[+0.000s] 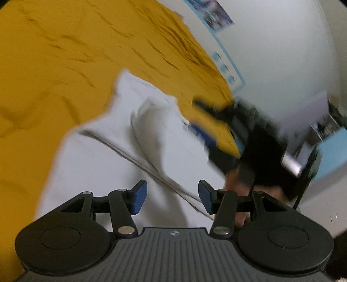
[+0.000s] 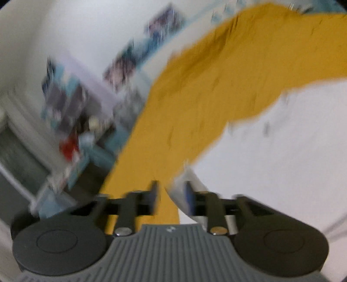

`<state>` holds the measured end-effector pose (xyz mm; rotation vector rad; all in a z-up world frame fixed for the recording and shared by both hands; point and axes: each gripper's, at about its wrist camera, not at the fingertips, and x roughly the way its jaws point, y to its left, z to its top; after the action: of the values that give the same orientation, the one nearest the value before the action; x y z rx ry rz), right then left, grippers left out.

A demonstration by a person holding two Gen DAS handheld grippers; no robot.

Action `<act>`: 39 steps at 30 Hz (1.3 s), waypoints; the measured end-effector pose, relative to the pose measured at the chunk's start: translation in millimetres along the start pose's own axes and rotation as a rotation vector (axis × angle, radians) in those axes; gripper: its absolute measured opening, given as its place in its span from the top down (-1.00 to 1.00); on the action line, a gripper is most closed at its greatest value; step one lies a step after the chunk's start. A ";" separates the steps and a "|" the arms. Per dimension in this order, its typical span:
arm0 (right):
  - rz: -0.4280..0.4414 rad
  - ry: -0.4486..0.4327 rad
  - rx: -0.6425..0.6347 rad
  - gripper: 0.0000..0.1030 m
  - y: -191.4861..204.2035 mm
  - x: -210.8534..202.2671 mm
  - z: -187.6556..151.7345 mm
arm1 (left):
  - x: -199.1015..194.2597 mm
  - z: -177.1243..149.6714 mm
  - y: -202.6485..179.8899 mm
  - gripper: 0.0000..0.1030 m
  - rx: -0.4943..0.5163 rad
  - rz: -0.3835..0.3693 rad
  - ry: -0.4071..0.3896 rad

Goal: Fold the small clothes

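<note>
Left wrist view shows the white garment point(image 1: 121, 156) lying partly folded on the yellow sheet point(image 1: 54, 65), directly ahead of the left hand-held gripper point(image 1: 172, 196), whose jaws stand apart and empty. The right hand-held gripper point(image 2: 171, 199) is also apart, gripping nothing, over the garment's edge. The step is judged best done by reaching for a fresh edge, pinching only one layer, and keeping the existing crease flat.

- A lived-in room of a home is suggested.
- A mustard-yellow sheet point(image 1: 65, 65) is spread under a white garment point(image 1: 121, 156).
- Posters point(image 1: 213, 13) are fixed to the white wall point(image 1: 282, 54).
</note>
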<state>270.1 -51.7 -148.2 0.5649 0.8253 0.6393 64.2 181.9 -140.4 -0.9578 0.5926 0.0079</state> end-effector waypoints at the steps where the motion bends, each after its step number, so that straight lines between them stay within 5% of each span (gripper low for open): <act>1: 0.001 0.010 0.010 0.23 2.4 -0.1 -11.8 | -2.8 2.6 3.7 -0.15 -0.011 0.008 -0.014; 4: -0.018 -0.012 0.021 0.22 -13.0 -19.9 -10.4 | -2.1 13.0 7.4 -0.15 -0.035 0.014 -0.051; 9: -0.260 -0.161 0.006 0.22 -65.4 -84.7 24.1 | 36.5 29.6 -11.6 -0.15 0.001 -0.004 -0.055; 12: -0.336 -0.224 0.149 0.19 -120.8 -135.8 37.2 | 65.1 36.6 -14.4 -0.15 0.016 -0.002 -0.042; 16: -0.298 -0.292 0.404 0.19 -188.8 -182.7 30.0 | 85.1 33.1 -14.0 -0.15 0.011 0.022 -0.006; 21: -0.199 -0.301 0.550 0.15 -226.9 -202.9 32.6 | 92.8 28.6 -16.0 -0.15 0.009 0.047 0.008; 27: -0.165 -0.253 0.685 0.05 -242.3 -178.3 30.6 | 92.9 28.5 -18.6 -0.15 0.014 0.074 0.017; 31: -0.164 -0.325 0.751 0.08 -257.3 -163.9 24.4 | 96.5 28.8 -20.1 -0.15 0.021 0.090 0.030; 32: -0.149 -0.338 0.769 0.14 -259.5 -163.2 25.5 | 97.9 28.5 -20.6 -0.15 0.018 0.090 0.031; 33: -0.139 -0.339 0.782 0.84 -262.4 -164.1 26.8 | 99.4 28.4 -20.6 -0.15 0.016 0.089 0.032; 34: -0.113 -0.357 0.812 0.98 -266.0 -170.4 25.5 | 101.0 28.1 -20.7 -0.15 0.017 0.089 0.032; 39: -0.185 -0.383 0.891 0.98 -281.9 -179.9 16.5 | 113.3 24.8 -6.8 -0.15 -0.004 0.125 0.059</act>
<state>272.9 -372.9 -242.3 1.3504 0.7583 -0.0524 173.1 168.8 -178.8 -0.9262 0.7062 0.0925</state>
